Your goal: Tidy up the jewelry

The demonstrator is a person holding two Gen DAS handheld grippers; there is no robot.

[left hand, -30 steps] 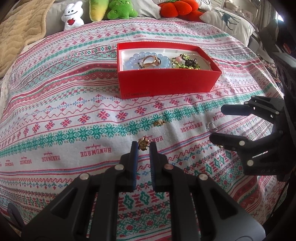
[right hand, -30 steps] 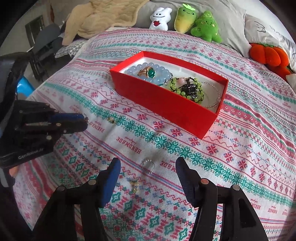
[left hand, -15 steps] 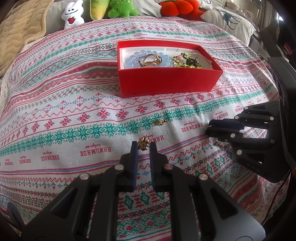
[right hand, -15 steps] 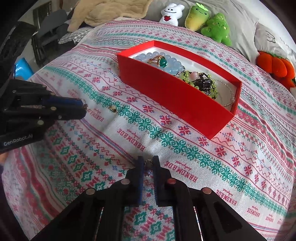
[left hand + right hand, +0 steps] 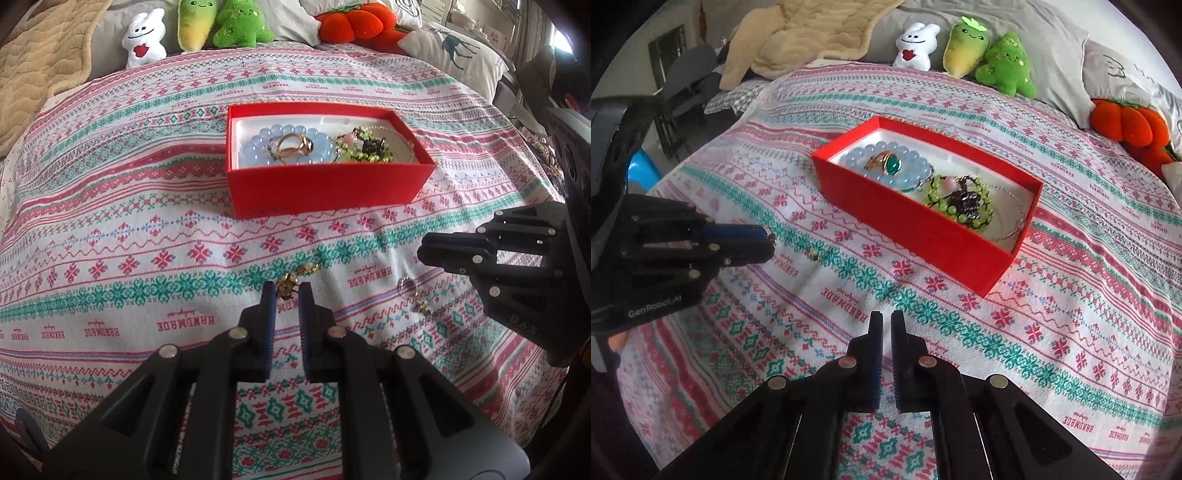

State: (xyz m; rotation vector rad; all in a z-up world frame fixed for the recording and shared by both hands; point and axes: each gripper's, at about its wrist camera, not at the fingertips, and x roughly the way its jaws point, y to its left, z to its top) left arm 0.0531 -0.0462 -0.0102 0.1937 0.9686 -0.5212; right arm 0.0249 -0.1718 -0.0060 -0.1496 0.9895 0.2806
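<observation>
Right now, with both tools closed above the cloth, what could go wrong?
1. The left tool pinches the gold piece only at its tips; it may slip before the red box.
2. The right tool looks empty, while the silver ring lies on the cloth; it may be left behind.

Bracelets (image 5: 291, 147) in box (image 5: 325, 188), ring (image 5: 406, 285) before it

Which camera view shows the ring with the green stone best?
The right wrist view: the green-stone ring faces it inside the red box. The left wrist view shows only its gold band; the stone looks dark.
</observation>
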